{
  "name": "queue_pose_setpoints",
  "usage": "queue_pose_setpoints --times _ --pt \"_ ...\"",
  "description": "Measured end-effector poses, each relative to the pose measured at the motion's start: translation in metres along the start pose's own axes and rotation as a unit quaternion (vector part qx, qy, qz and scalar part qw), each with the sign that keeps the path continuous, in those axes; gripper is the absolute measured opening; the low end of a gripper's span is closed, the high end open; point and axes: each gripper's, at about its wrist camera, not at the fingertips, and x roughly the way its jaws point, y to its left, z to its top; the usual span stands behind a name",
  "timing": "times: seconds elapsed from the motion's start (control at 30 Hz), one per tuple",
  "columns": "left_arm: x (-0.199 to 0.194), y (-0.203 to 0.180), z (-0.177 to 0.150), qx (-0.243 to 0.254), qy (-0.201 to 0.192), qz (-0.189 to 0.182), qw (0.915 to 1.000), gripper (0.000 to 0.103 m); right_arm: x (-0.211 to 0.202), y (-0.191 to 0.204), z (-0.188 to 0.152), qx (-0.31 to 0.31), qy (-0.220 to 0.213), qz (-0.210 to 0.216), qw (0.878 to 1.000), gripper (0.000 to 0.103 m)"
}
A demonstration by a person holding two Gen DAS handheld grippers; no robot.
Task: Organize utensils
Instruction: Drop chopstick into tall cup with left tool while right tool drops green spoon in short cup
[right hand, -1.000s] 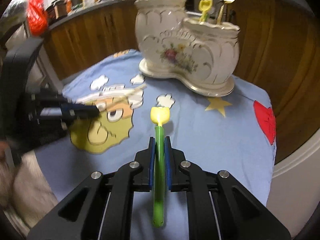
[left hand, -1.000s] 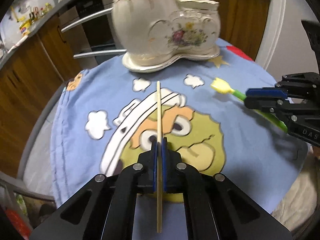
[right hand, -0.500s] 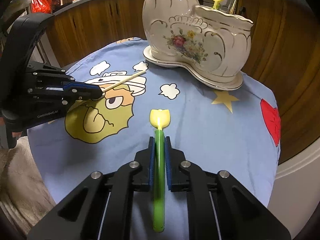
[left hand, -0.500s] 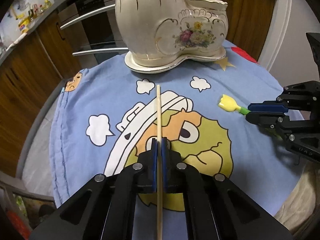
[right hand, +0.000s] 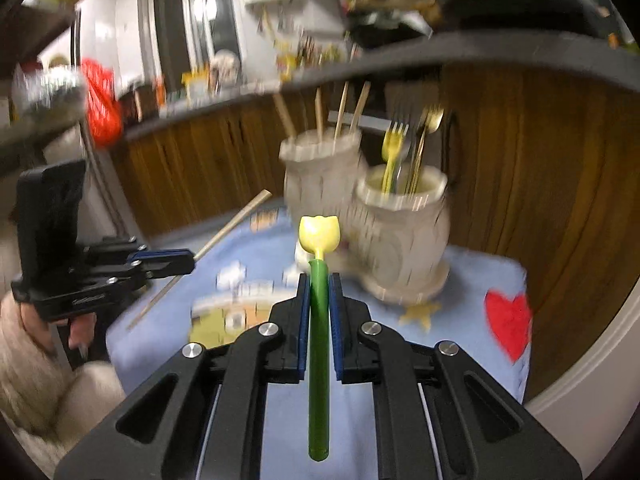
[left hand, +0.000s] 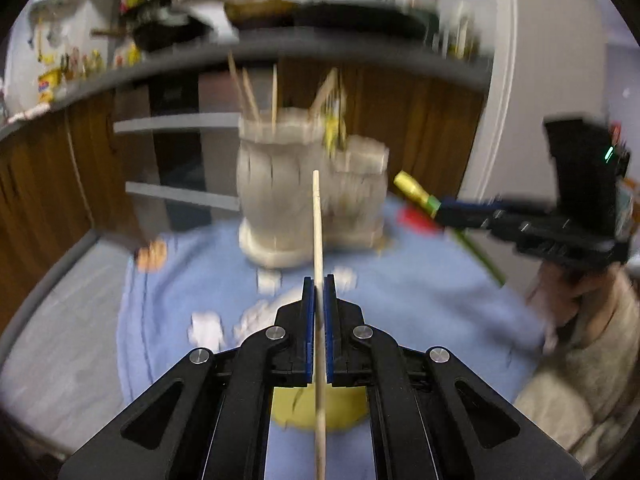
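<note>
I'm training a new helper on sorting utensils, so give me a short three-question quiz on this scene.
1. True or false: the left gripper is shut on a chopstick.
2. What does the right gripper hold? A) metal fork B) green utensil with a yellow tulip end C) nothing
3. Fill in: in the holder, the chopsticks stand in the ___ cup, by the right wrist view.

Key: 1 true. 2 B, the tulip utensil. 3 left, taller.

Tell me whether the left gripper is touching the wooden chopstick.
Touching. In the left wrist view the left gripper is shut on the wooden chopstick, both blue pads pressed against its sides with no gap showing.
</note>
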Motion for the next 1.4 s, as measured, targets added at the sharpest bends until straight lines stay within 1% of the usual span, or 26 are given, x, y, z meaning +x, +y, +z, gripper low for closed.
queue_pose_setpoints --times 0.03,0.13,0.2,0.27,0.37,0.47,0.53,0.6,0.73,0.87,1.0,1.1,1.17,1.27,1.4 --pt "-0.005 0.0 0.008 0.0 -0.028 -0.002 0.9996 0.005 0.0 -0.001 0.005 0.004 -0.013 -0.005 1.0 0.009" --pt "-0.002 0.001 0.032 -0.003 -0.079 0.007 0.9968 0.005 -0.002 -0.008 0.03 0.032 -0.071 -0.015 0.997 0.009" --pt "0.006 0.004 0.051 -0.018 -0.108 -0.005 0.994 0.005 -0.002 -0.013 0.042 0.041 -0.1 -0.019 0.994 0.009" --pt "0.017 0.01 0.07 -0.03 -0.135 -0.009 0.9904 0.005 0.001 -0.019 0.055 0.05 -0.129 -0.031 0.99 0.009" --pt "0.03 0.016 0.092 -0.04 -0.174 -0.002 0.9839 0.005 0.013 -0.033 0.069 0.066 -0.152 -0.038 0.985 0.009" --pt "0.04 0.017 0.11 -0.049 -0.215 0.008 0.9753 0.005 0.025 -0.048 0.08 0.081 -0.173 -0.047 0.98 0.009" --pt "0.048 0.018 0.119 -0.054 -0.242 0.012 0.9687 0.005 0.032 -0.056 0.087 0.089 -0.188 -0.043 0.977 0.009" --pt "0.055 0.019 0.127 -0.059 -0.258 0.014 0.9642 0.005 0.039 -0.062 0.091 0.091 -0.207 -0.039 0.973 0.009" --pt "0.075 0.015 0.136 -0.047 -0.276 0.032 0.9593 0.005 0.054 -0.07 0.093 0.095 -0.206 -0.034 0.973 0.009" --pt "0.091 0.021 0.138 -0.045 -0.283 0.05 0.9569 0.005 0.063 -0.073 0.085 0.097 -0.209 -0.036 0.972 0.009" --pt "0.105 0.023 0.134 -0.038 -0.271 0.05 0.9606 0.005 0.078 -0.072 0.083 0.081 -0.197 -0.043 0.976 0.009" --pt "0.106 0.022 0.125 -0.03 -0.264 0.046 0.9629 0.005 0.084 -0.071 0.08 0.076 -0.186 -0.043 0.979 0.009" --pt "0.103 0.022 0.119 -0.024 -0.264 0.046 0.9632 0.005 0.083 -0.069 0.077 0.071 -0.182 -0.049 0.979 0.009" --pt "0.096 0.023 0.112 -0.012 -0.255 0.043 0.9658 0.005 0.08 -0.066 0.074 0.062 -0.171 -0.061 0.981 0.009" --pt "0.082 0.02 0.101 0.003 -0.243 0.045 0.9691 0.005 0.073 -0.064 0.069 0.064 -0.148 -0.064 0.985 0.009"
